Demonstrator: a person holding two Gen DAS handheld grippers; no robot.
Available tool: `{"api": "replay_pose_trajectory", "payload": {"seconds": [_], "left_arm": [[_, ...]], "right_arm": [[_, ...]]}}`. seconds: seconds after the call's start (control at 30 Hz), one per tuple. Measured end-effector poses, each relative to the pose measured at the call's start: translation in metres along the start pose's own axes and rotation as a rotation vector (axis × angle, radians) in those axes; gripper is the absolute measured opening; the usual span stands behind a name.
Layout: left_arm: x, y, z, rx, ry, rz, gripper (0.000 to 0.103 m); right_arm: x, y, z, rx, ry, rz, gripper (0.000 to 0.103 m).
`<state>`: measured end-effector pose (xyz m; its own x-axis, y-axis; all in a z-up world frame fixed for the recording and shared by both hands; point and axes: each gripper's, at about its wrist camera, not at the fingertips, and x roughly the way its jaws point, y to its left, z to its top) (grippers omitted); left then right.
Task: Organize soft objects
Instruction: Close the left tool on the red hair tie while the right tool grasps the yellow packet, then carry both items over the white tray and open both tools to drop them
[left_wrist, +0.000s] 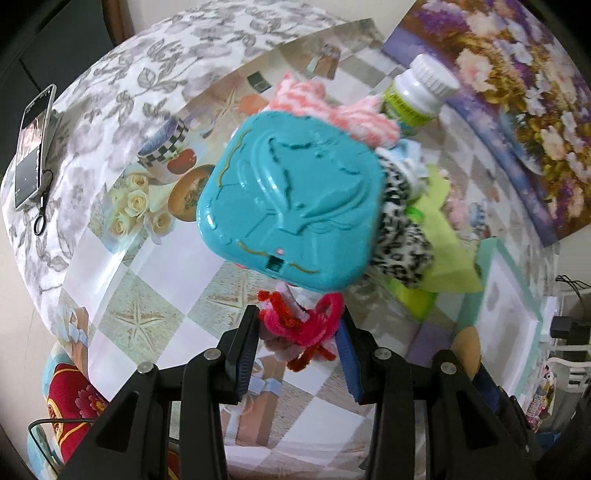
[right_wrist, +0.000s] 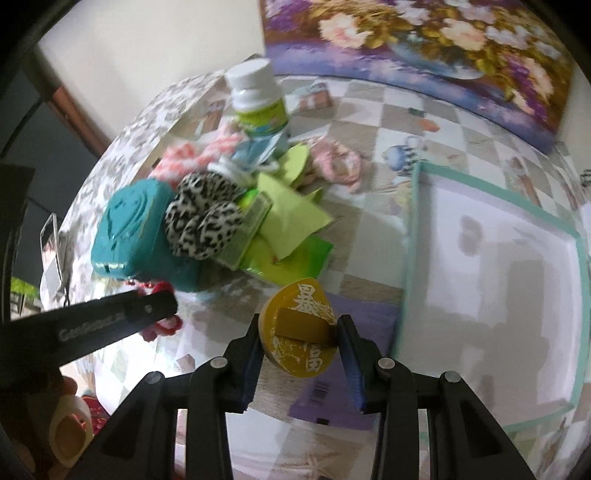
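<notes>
The left gripper (left_wrist: 299, 332) pointed steeply down, its 2 jaws partly apart and pressed on either side of a tangle of red and pink pipe cleaners (left_wrist: 303, 325). The right gripper (right_wrist: 299, 332) also pointed steeply down, its jaws clamped on the brown band of a yellow disc (right_wrist: 301, 328). In the right wrist view, the left gripper's black finger crossed the lower left, with part of a hand (right_wrist: 62, 424) behind it.
</notes>
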<state>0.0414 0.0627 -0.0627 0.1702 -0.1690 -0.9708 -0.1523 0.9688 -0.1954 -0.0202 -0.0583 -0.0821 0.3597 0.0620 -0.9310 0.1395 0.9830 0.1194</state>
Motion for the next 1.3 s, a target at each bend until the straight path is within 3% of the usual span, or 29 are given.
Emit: {"api": "replay_pose_trajectory", "payload": {"seconds": [0.17, 0.4, 0.7, 1.0, 1.1, 1.13, 1.2, 1.3], "left_arm": [[-0.014, -0.021, -0.013, 0.065, -0.034, -0.041, 0.042], [-0.018, -0.076, -0.044, 0.241, -0.049, -0.1, 0.042], [-0.009, -0.155, -0.096, 0.493, -0.056, -0.125, 0.043], [0.005, -0.193, -0.124, 0.656, -0.091, -0.127, 0.043], [0.007, -0.198, -0.126, 0.667, -0.074, -0.18, 0.052], [0.006, -0.198, -0.126, 0.667, -0.072, -0.196, 0.065], [0.002, -0.199, -0.126, 0.671, -0.085, -0.204, 0.074], [0.001, -0.198, -0.126, 0.674, -0.104, -0.18, 0.076]], "right_arm": [[-0.016, -0.026, 0.0, 0.086, -0.032, -0.045, 0.041], [-0.029, -0.088, -0.001, 0.231, -0.042, -0.211, 0.041], [-0.036, -0.181, -0.025, 0.491, 0.01, -0.303, 0.041], [-0.037, -0.246, -0.057, 0.675, 0.057, -0.384, 0.041], [-0.038, -0.252, -0.06, 0.703, 0.061, -0.395, 0.042], [-0.039, -0.253, -0.061, 0.709, 0.059, -0.399, 0.042], [-0.04, -0.251, -0.062, 0.706, 0.053, -0.4, 0.045], [-0.039, -0.246, -0.058, 0.685, 0.055, -0.403, 0.058]]}}
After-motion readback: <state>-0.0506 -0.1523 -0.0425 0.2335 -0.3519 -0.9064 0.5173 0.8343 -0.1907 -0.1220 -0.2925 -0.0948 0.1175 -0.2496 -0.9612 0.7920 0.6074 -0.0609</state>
